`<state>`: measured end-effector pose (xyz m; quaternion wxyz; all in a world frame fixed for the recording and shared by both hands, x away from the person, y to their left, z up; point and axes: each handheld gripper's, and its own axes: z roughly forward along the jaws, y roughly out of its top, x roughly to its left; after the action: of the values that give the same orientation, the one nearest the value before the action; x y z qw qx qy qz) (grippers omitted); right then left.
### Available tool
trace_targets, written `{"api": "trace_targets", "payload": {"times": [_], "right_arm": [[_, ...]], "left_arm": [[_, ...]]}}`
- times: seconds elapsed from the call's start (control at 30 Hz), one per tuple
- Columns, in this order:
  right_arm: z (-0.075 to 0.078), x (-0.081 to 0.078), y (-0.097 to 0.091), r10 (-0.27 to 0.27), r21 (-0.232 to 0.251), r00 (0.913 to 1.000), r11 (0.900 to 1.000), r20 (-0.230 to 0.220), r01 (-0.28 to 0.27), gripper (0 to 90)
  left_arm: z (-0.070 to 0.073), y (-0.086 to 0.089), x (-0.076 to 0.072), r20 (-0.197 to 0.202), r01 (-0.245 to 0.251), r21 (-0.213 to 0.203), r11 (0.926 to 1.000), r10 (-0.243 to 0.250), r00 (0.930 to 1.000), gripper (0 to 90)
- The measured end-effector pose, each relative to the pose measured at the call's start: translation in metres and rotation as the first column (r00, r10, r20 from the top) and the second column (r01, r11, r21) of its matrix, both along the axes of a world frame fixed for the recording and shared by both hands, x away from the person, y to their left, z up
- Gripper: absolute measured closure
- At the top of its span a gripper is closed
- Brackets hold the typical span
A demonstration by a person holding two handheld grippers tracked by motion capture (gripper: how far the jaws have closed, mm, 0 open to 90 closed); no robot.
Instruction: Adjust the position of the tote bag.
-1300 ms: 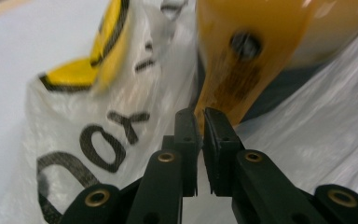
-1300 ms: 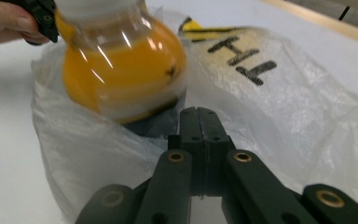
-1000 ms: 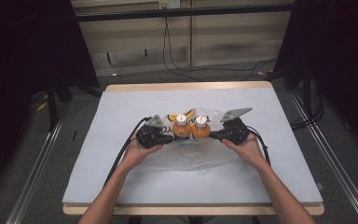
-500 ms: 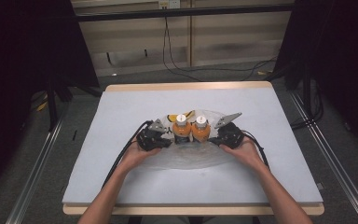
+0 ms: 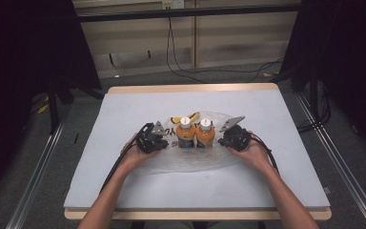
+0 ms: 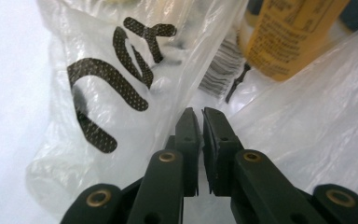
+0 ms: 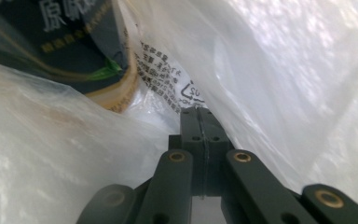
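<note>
Evidently the step in hand is bagging: two bottles (image 5: 196,133) stand side by side near the middle of the table (image 5: 124,191), inside a clear plastic bag (image 5: 190,162) whose film each claw pinches at one side. The left claw (image 5: 161,140) is all but clenched, a sliver between its jaws, on the film by the bag's black print (image 6: 116,84); the right claw (image 5: 224,138) is clamped tight on film beside a bottle's label. Next, I judge, both must lift evenly so the bottles stay upright.
</note>
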<state>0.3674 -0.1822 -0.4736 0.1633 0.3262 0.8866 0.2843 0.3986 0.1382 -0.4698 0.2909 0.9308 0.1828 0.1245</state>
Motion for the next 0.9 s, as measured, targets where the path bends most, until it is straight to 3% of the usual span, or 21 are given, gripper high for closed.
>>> {"api": "trace_targets", "payload": {"times": [0.1,0.13,0.2,0.27,0.37,0.43,0.53,0.63,0.73,0.77,0.87,0.9], "right_arm": [[0.001,0.001,-0.001,-0.008,-0.019,0.9999,0.9998,0.007,0.008,90.0],[0.001,0.001,-0.002,-0.023,-0.052,0.9995,0.9983,0.024,0.024,90.0],[0.001,0.002,-0.006,-0.045,-0.048,0.9989,0.9978,0.017,0.046,90.0],[0.001,0.004,-0.011,-0.055,-0.054,0.9983,0.997,0.018,0.056,90.0],[0.002,0.004,-0.015,-0.073,-0.081,0.9972,0.994,0.018,0.074,90.0],[0.003,0.005,-0.019,-0.076,-0.092,0.997,0.9927,0.016,0.078,90.0],[0.004,0.005,-0.022,-0.078,-0.102,0.9969,0.9916,0.012,0.079,90.0],[0.005,0.005,-0.026,-0.09,-0.127,0.9959,0.9878,0.009,0.09,90.0],[0.005,0.005,-0.034,-0.085,-0.127,0.9963,0.9882,0.002,0.085,90.0],[0.005,0.004,-0.036,-0.092,-0.128,0.9957,0.9877,-0.005,0.091,90.0],[0.006,0.004,-0.045,-0.095,-0.13,0.9953,0.9872,-0.017,0.092,90.0],[0.006,0.004,-0.046,-0.095,-0.132,0.9953,0.987,-0.019,0.092,90.0]], "left_arm": [[0.001,0.004,0.001,-0.008,-0.001,0.005,1.0,0.001,1.0,86.6],[0.001,0.005,0.002,-0.004,0.001,0.01,1.0,-0.001,1.0,86.9],[0.0,0.005,0.001,0.017,-0.016,0.015,0.9998,0.016,0.9997,87.4],[0.001,0.007,0.002,0.004,-0.006,0.028,0.9996,0.006,1.0,87.4],[0.0,0.007,0.001,0.033,-0.016,0.041,0.9991,0.014,0.9993,87.4],[0.002,0.008,0.002,0.01,-0.002,0.045,0.999,0.002,1.0,87.6],[0.001,0.011,0.002,0.031,-0.012,0.055,0.9984,0.01,0.9995,88.4],[0.003,0.016,0.004,0.012,0.0,0.067,0.9978,0.0,0.9999,89.0],[0.004,0.018,0.004,0.027,-0.004,0.101,0.9949,0.001,0.9996,90.0],[0.005,0.019,0.004,0.027,0.005,0.13,0.9915,-0.009,0.9996,90.0],[0.005,0.023,0.005,0.034,0.0,0.145,0.9894,-0.005,0.9994,90.0],[0.006,0.025,0.006,0.02,-0.001,0.146,0.9893,-0.002,0.9998,90.0]]}}
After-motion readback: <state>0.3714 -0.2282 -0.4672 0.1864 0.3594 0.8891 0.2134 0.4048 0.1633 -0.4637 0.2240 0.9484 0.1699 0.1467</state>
